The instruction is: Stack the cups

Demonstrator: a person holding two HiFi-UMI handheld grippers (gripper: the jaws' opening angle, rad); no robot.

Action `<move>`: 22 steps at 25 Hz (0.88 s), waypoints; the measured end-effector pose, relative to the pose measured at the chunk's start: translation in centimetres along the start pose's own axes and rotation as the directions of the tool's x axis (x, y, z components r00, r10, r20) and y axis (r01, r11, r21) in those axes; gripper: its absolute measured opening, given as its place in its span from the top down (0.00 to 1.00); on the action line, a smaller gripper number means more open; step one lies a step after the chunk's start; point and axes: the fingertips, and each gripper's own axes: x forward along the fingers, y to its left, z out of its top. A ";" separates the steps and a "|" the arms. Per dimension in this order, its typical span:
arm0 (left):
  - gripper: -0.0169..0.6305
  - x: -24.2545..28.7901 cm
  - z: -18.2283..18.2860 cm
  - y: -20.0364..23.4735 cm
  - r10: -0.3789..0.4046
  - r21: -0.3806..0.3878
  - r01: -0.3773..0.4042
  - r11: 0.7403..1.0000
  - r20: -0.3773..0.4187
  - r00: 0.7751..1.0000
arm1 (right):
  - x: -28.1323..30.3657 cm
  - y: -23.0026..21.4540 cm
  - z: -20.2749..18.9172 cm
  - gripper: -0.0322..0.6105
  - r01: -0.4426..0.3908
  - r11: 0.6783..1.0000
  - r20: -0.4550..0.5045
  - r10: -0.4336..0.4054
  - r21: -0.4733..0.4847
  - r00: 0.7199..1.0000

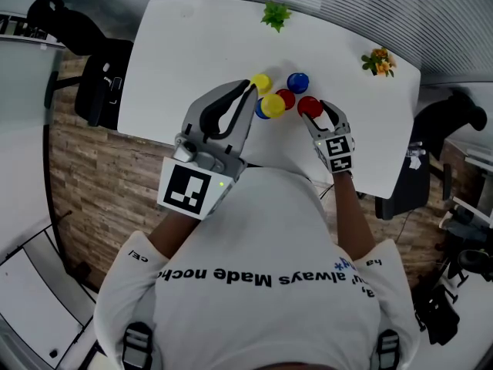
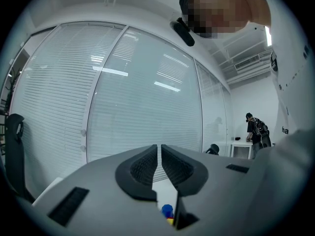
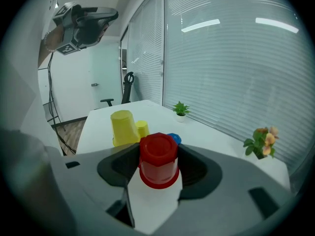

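Note:
My right gripper (image 1: 317, 115) (image 3: 158, 167) is shut on an upside-down red cup (image 1: 310, 105) (image 3: 158, 159), its jaws pressing the cup's sides above the white table (image 1: 192, 45). Beyond it stand a large yellow cup (image 3: 124, 127) (image 1: 273, 105) set on a blue one, a smaller yellow cup (image 3: 142, 128) (image 1: 260, 82), a blue cup (image 3: 173, 138) (image 1: 297, 82) and another red cup (image 1: 286, 97). My left gripper (image 1: 248, 91) (image 2: 159, 167) is shut on nothing and held high and level. Between its jaws a blue cup (image 2: 168, 210) shows far below.
A small green plant (image 1: 276, 14) (image 3: 180, 108) stands at the table's far edge and an orange flower pot (image 1: 378, 61) (image 3: 262, 140) at the far right corner. Office chairs (image 1: 96, 83) flank the table. A blinds-covered glass wall (image 3: 236, 68) runs behind it.

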 end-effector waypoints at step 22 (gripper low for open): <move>0.92 -0.1 -0.1 0.9 0.024 0.007 -0.024 1.000 -0.010 1.000 | 3.8 -0.6 4.4 0.55 -0.022 0.998 0.056 0.025 -0.053 0.998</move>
